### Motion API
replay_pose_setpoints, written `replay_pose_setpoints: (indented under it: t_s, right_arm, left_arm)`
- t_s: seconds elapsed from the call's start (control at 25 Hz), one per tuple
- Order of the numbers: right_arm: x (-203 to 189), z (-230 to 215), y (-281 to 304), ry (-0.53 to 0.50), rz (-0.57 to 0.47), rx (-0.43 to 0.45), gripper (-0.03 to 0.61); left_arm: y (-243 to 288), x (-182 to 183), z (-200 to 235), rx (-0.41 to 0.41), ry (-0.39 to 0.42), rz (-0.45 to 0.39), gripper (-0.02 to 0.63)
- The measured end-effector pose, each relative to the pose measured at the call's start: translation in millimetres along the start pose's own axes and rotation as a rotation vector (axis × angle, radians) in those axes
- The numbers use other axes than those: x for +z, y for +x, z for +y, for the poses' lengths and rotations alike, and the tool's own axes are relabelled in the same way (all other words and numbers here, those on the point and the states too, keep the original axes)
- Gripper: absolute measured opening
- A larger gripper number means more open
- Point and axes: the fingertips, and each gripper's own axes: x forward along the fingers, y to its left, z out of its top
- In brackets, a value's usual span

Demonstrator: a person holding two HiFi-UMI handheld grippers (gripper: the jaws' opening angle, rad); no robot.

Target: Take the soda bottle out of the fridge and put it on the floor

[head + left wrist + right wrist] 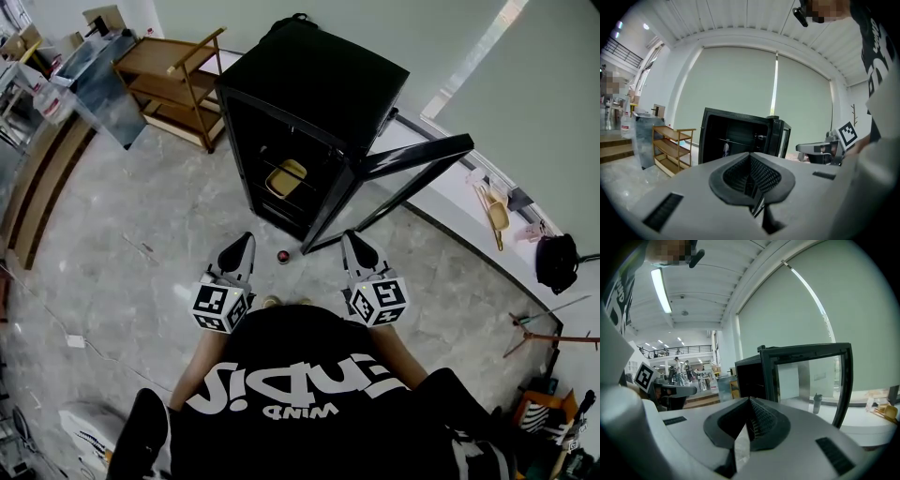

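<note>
The black mini fridge [309,75] stands on the floor with its glass door [394,183] swung open to the right. A small dark round thing with a red top [283,255], which looks like the soda bottle seen from above, stands on the floor just in front of the fridge. My left gripper [246,240] and right gripper [352,240] hover on either side of it, both shut and empty, pointing at the fridge. The left gripper [750,157] faces the open fridge [736,138]. The right gripper [750,401] faces the door [806,376].
A yellowish item [286,178] lies on a wire shelf inside the fridge. A wooden shelf rack [178,84] stands left of the fridge, with a grey bin [103,84] beside it. A white ledge with small items [497,211] runs along the right.
</note>
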Motion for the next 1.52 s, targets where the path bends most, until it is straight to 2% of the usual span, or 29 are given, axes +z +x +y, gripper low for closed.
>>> replay_pose_setpoints:
  t_s: [0.64, 1.52]
  right_arm:
    - [-4, 2, 3, 0.002, 0.005, -0.015, 0.023]
    - [-8, 1, 1, 0.007, 0.019, -0.015, 0.023]
  left_arm:
    - [3, 3, 9, 0.031, -0.034, -0.013, 0.006]
    - [-4, -4, 12, 0.051, -0.039, 0.007, 0.006]
